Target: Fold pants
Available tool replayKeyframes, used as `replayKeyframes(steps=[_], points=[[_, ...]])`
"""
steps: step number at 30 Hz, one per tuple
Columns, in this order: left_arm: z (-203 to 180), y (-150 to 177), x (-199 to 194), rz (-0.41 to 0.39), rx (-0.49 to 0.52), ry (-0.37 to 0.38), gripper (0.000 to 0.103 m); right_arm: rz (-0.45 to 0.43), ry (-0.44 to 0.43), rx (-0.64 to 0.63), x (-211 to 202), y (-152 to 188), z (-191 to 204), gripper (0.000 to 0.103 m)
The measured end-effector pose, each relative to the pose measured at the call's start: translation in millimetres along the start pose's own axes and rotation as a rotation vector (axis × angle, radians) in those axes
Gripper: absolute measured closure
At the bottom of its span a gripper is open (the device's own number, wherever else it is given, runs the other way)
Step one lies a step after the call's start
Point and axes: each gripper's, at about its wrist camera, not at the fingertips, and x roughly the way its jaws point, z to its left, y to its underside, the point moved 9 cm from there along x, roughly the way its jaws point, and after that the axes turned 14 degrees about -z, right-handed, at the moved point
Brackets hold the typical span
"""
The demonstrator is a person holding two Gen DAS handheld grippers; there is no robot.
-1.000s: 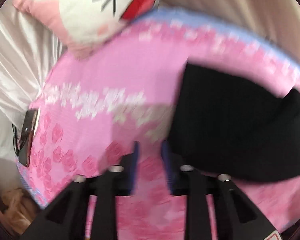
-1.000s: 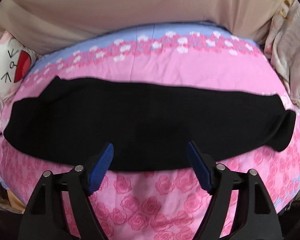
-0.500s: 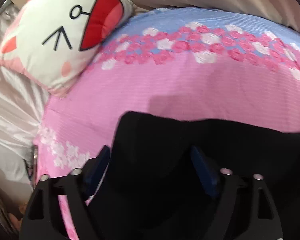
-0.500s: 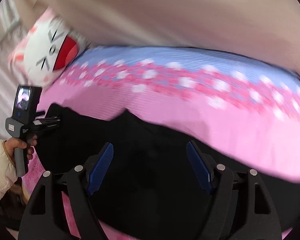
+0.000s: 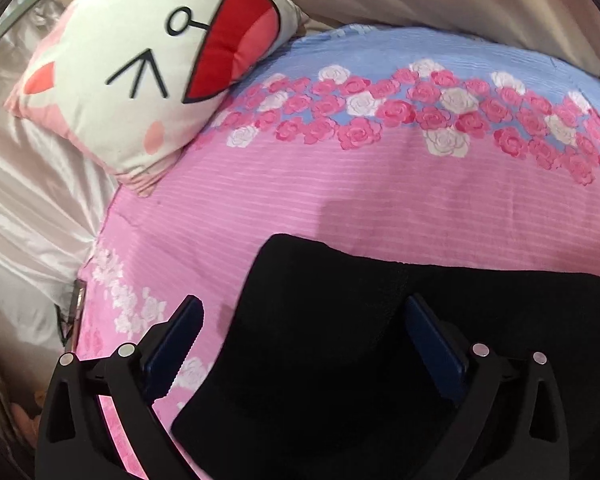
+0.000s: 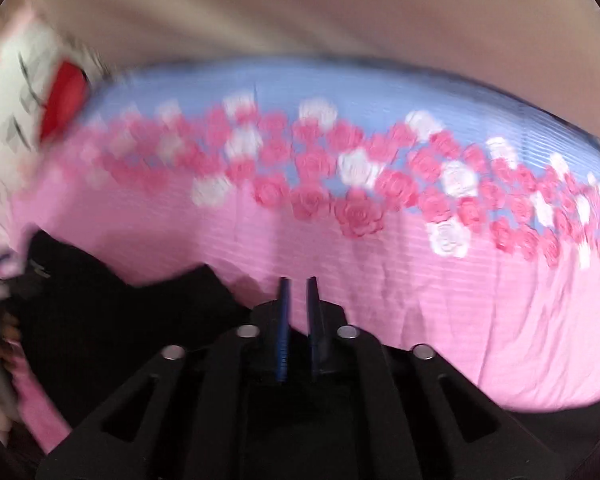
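Left claw (image 5: 300,344) has its jaws opening wide, straddling the end of the black pants (image 5: 380,360) that lie flat on the pink rose bedspread (image 5: 300,208) near the cartoon pillow (image 5: 148,60), its pads not pressing the cloth. Right claw (image 6: 296,320) is closing, its blue pads nearly together above the pants' far edge, though the blurred view leaves unclear whether any fabric sits between them. If that claw pinches nothing, or only one layer, the fold could drag crooked or bunch.
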Motion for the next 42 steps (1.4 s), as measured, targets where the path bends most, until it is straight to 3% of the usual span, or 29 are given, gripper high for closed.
replayKeyframes(steps=[1,2,3,6,9,11,13,15,17,19,20,21,24,25,27,28,31,32,34,35,37,38,39,40,42], points=[[6.3,-2.0,-8.8,-0.012,-0.014,-0.022,0.005,-0.043,0.017,-0.013,-21.7,2.9,-8.1,0.060],[12.3,-5.6,-18.1,-0.037,-0.035,-0.037,0.005,-0.076,0.031,-0.008,-40.6,8.7,-17.9,0.043],[17.1,-9.6,-26.1,-0.065,-0.053,-0.048,0.005,-0.095,0.040,0.010,-55.2,17.7,-27.1,0.035],[13.3,-19.5,-33.7,-0.115,-0.040,-0.095,0.005,-0.061,0.083,0.079,-91.0,60.2,-65.8,0.035],[-1.3,-12.9,-0.4,-0.053,0.135,-0.207,0.005,-0.019,0.140,0.122,-117.1,99.2,-94.2,0.035],[0.6,-19.3,1.5,-0.092,0.152,-0.259,0.005,-0.007,0.229,0.171,-147.4,131.5,-134.0,0.035],[2.7,-21.4,-0.3,-0.061,0.152,-0.273,0.005,-0.020,0.334,0.255,-179.3,153.3,-181.5,0.035],[9.9,-24.0,-12.7,-0.054,0.124,-0.299,0.005,-0.065,0.442,0.432,-224.1,173.3,-245.0,0.035],[14.6,-24.7,-36.2,-0.072,0.089,-0.305,0.005,-0.096,0.540,0.606,-267.2,193.8,-312.2,0.035],[12.7,-23.2,-62.4,-0.099,0.070,-0.298,0.005,-0.101,0.602,0.647,-288.2,200.9,-355.5,0.034],[9.7,-21.3,-74.2,-0.108,0.065,-0.300,0.005,-0.102,0.618,0.657,-293.6,201.0,-374.1,0.026],[3.9,-17.5,-88.7,-0.107,0.060,-0.291,0.005,-0.106,0.621,0.674,-297.6,198.9,-398.6,0.016],[-24.2,-3.4,-116.0,-0.086,0.054,-0.217,0.005,-0.100,0.585,0.651,-282.1,190.2,-437.0,0.015],[-35.6,1.7,-121.0,-0.075,0.060,-0.193,0.005,-0.080,0.543,0.633,-265.7,186.6,-441.4,0.019],[-62.7,16.9,-131.2,-0.034,0.083,-0.140,0.005,0.001,0.399,0.619,-231.2,181.3,-436.1,0.095],[-72.0,23.5,-132.5,-0.015,0.092,-0.128,0.005,-0.019,0.376,0.589,-231.9,167.6,-430.5,0.095],[-89.3,42.2,-135.8,0.050,0.106,-0.107,0.005,-0.325,0.268,0.344,-303.8,71.1,-395.4,0.096],[-90.7,46.6,-138.1,0.054,0.110,-0.119,0.005,-0.365,0.279,0.248,-324.2,59.4,-388.4,0.096],[-93.8,58.6,-138.7,0.061,0.133,-0.145,0.005,-0.319,0.320,0.097,-331.5,71.9,-388.4,0.096],[-94.2,63.6,-137.0,0.073,0.142,-0.151,0.005,-0.212,0.351,0.056,-319.6,104.3,-402.4,0.096],[-94.2,81.4,-131.5,0.117,0.149,-0.168,0.005,-0.014,0.414,0.079,-297.4,172.1,-432.3,0.071],[-94.3,89.3,-130.1,0.133,0.145,-0.172,0.005,0.077,0.458,0.099,-291.0,202.0,-446.5,0.051],[-93.4,94.6,-130.0,0.144,0.144,-0.176,0.005,0.142,0.513,0.112,-290.4,226.4,-457.7,0.053],[-92.4,101.4,-130.7,0.159,0.150,-0.184,0.005,0.153,0.544,0.145,-295.8,240.9,-463.0,0.053],[-89.1,106.2,-133.9,0.160,0.155,-0.199,0.005,0.059,0.529,0.282,-311.8,242.6,-461.3,0.053]])
